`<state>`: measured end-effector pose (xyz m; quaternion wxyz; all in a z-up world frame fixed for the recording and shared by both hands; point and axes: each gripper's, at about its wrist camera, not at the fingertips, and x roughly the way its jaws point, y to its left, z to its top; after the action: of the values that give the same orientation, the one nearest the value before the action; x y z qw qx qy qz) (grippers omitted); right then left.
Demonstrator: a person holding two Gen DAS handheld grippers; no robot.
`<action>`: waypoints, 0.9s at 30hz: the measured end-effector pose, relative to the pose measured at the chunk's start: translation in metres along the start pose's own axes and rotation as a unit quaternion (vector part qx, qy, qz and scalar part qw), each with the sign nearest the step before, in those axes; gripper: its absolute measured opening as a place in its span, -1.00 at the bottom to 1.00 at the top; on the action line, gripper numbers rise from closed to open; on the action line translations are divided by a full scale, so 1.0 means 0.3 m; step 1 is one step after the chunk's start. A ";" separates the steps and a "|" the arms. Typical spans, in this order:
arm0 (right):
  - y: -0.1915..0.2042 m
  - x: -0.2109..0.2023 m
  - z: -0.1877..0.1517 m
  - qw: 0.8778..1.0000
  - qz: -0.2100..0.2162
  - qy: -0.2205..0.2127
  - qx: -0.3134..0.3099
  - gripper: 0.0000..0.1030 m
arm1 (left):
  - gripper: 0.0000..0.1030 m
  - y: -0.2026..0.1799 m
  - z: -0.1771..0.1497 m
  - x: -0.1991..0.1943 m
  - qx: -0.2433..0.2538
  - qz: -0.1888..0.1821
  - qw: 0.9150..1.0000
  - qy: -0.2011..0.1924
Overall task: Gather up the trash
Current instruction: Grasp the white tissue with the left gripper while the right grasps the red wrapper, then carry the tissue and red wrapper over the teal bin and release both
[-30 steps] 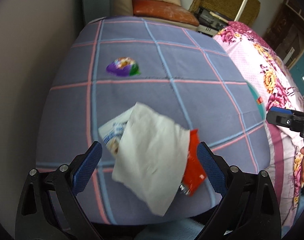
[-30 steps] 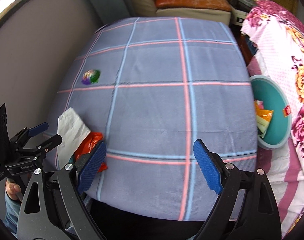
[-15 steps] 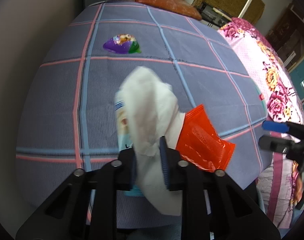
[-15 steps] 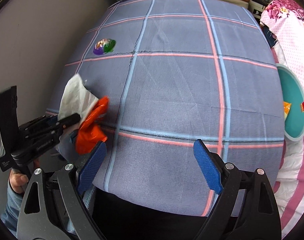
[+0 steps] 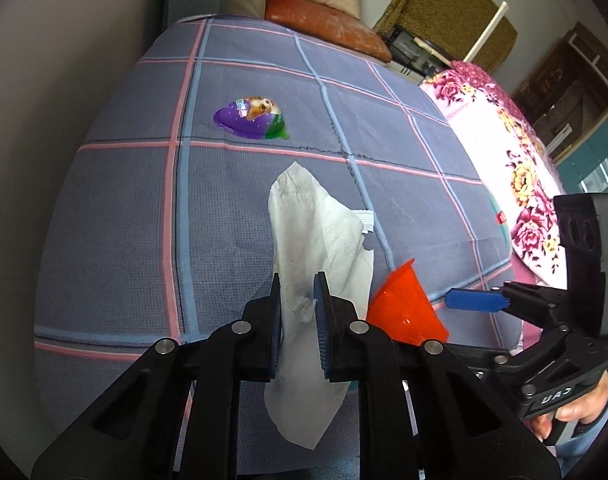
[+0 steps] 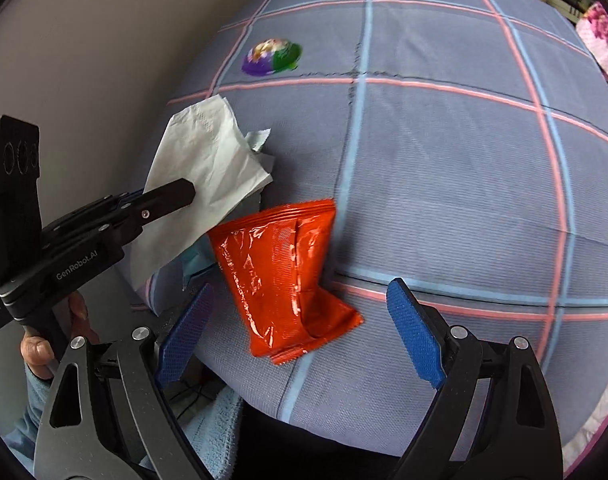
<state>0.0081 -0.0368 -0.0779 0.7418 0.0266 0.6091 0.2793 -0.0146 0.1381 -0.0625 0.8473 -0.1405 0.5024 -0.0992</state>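
Observation:
My left gripper is shut on a white tissue, held just above the blue checked bedspread; the tissue also shows in the right wrist view. A light blue and white wrapper peeks out from behind it. A red snack wrapper lies near the front edge, also in the left wrist view. My right gripper is open, its jaws on either side of the red wrapper, not touching it. A purple and green wrapper lies farther back, also in the right wrist view.
A grey wall borders the bed on the left. A floral pink quilt lies to the right. Cushions and furniture stand beyond the far end. A light blue towel shows below the front edge.
My left gripper closed on the tissue and lifted it off the red wrapper. My right gripper moved left and forward over the red wrapper.

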 end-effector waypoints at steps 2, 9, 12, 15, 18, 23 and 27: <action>0.005 0.019 0.004 1.000 0.010 0.007 0.002 0.36 | -0.69 0.000 -0.001 -0.002 0.000 -0.001 1.000 -0.003; -0.003 0.024 0.002 1.000 0.028 0.001 -0.005 -0.52 | -0.90 -0.038 0.013 -0.045 0.013 0.004 1.000 -0.027; -0.032 -0.012 0.008 1.000 0.027 -0.016 0.002 -0.53 | -0.90 -0.049 0.037 -0.078 0.013 -0.001 0.999 -0.041; -0.077 -0.056 0.015 0.999 0.020 -0.036 0.015 -0.53 | -0.90 -0.081 0.062 -0.087 0.022 0.003 0.999 -0.046; -0.144 -0.118 0.013 0.998 0.001 -0.061 0.029 -0.53 | -0.90 -0.123 0.083 -0.081 0.031 0.004 0.998 -0.046; -0.276 -0.227 0.009 0.993 -0.009 -0.100 0.061 -0.53 | -0.90 -0.221 0.120 -0.057 0.053 -0.003 0.998 -0.044; -0.366 -0.299 -0.004 0.989 -0.021 -0.126 0.079 -0.53 | -0.91 -0.300 0.146 -0.016 0.070 -0.002 0.997 -0.040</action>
<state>0.0397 -0.1698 -0.0403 0.8138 0.1068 0.5315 0.2092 0.0191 0.0610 -0.0082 0.8741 -0.0855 0.4600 -0.1305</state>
